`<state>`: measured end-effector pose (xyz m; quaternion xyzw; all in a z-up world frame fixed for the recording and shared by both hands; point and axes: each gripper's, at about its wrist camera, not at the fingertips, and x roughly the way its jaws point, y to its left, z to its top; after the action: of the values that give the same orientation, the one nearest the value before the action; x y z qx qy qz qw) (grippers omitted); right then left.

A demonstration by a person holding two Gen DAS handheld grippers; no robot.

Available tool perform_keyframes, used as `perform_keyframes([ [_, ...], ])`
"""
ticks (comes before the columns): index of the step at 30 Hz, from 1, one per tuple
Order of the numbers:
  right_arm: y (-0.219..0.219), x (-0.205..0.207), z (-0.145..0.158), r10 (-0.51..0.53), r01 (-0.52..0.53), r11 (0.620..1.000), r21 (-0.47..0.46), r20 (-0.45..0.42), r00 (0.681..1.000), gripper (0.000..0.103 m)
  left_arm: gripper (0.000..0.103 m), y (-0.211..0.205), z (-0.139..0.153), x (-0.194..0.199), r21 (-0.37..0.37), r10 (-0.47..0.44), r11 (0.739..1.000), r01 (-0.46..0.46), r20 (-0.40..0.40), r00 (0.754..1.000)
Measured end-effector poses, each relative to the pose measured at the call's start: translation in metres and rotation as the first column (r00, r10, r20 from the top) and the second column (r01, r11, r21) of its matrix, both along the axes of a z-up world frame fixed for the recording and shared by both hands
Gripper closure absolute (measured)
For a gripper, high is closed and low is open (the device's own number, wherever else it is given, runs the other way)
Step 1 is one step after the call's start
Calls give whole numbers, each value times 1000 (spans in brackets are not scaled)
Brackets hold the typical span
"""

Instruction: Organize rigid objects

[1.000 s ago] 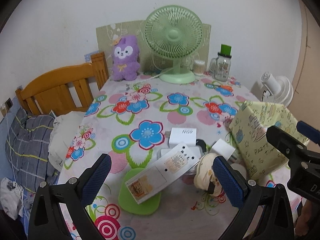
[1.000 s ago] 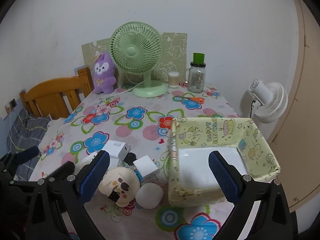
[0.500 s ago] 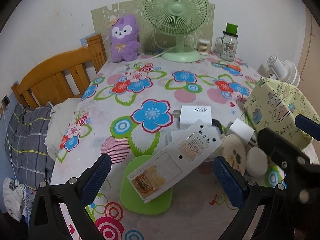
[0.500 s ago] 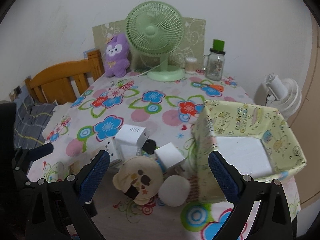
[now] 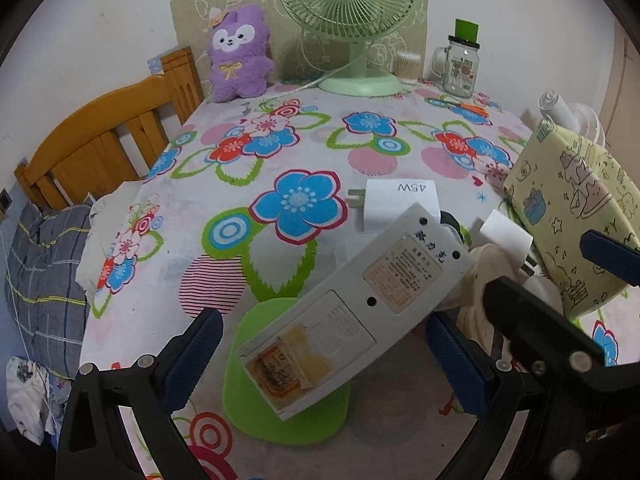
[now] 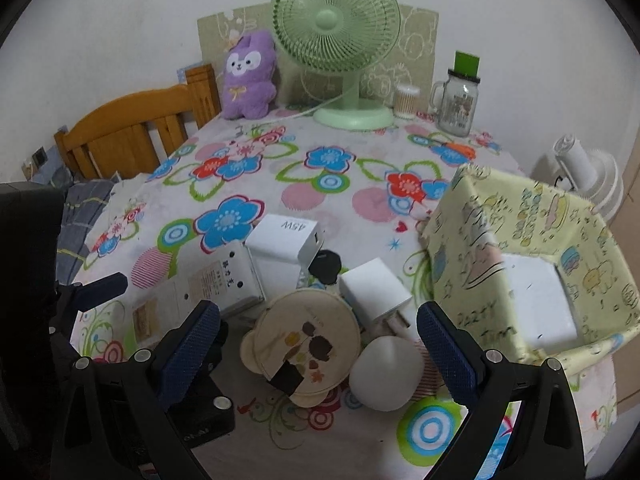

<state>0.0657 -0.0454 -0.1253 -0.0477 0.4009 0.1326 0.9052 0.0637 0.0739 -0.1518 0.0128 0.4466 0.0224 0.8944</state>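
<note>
Both claws hung wide open and empty: left gripper (image 5: pixel 320 364) straddled the grey power strip (image 5: pixel 356 308) atop the green pad (image 5: pixel 288 412), right gripper (image 6: pixel 318 350) over the round beige case (image 6: pixel 306 344). Beside lay the yellow basket (image 6: pixel 472 248). Risk: the propped strip could pivot when pinched.
</note>
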Motion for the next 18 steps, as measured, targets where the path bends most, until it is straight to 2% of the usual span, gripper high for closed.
perform_keyframes([
  [4,6,3,-8,-1,1,1000,-12,-19,1000,6,2,-2,-7,3,-13,-17,1000,16,-14,1000],
  [8,8,9,-16,6,-5,1000,16,-68,998,7,12,2,-12,5,-16,-10,1000,9,-25,1000],
  [12,7,14,-25,-7,10,1000,26,-98,995,8,17,1,-14,4,6,-19,1000,19,-18,1000],
  [15,6,16,-28,-14,17,999,27,-107,994,9,24,0,-15,4,1,-30,1000,30,-16,999],
  [17,4,19,-32,-21,24,999,25,-119,993,9,37,-1,-16,4,5,-30,1000,30,-22,999],
  [18,3,20,-35,-21,25,999,29,-128,992,9,39,-1,-17,4,2,-29,1000,29,-23,999],
])
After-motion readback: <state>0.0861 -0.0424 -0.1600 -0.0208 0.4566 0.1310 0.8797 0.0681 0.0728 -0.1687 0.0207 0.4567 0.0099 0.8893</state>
